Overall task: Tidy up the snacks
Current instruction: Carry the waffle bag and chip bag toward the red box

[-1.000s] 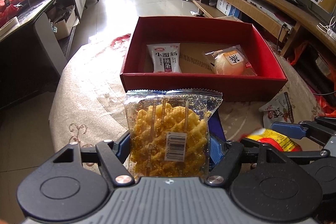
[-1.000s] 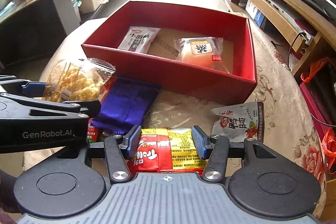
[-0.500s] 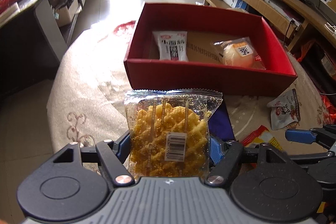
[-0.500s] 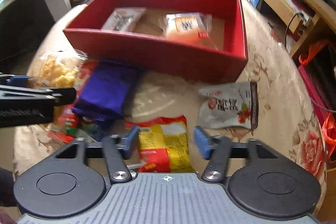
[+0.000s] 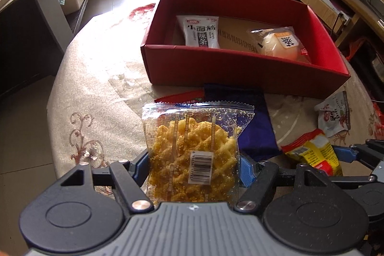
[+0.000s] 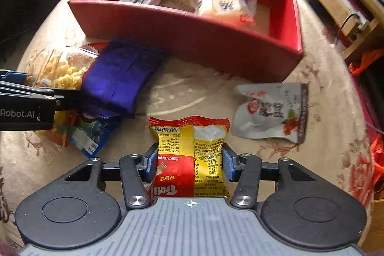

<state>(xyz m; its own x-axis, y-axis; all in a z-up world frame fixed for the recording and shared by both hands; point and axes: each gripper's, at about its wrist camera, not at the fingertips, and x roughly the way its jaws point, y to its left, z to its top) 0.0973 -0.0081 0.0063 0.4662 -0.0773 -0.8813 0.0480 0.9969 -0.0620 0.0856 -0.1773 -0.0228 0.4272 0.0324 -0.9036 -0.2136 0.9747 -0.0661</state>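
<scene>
Left gripper [image 5: 193, 167] clamped on clear crinkly bag of yellow puffed snacks [image 5: 192, 152]. Right gripper [image 6: 189, 161] just closed onto red-and-yellow foil packet [image 6: 189, 155]. Red cardboard box [image 6: 192, 40] ahead of both. Risk: shallow pinch on slick foil, packet slipping out mid-lift.

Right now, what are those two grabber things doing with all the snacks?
A person is sorting snacks into the red box. The left gripper grips a clear bag of yellow crisps. The right gripper has just been closing on a red-and-yellow packet. Two snacks already lie inside the box; others wait on the table.
</scene>
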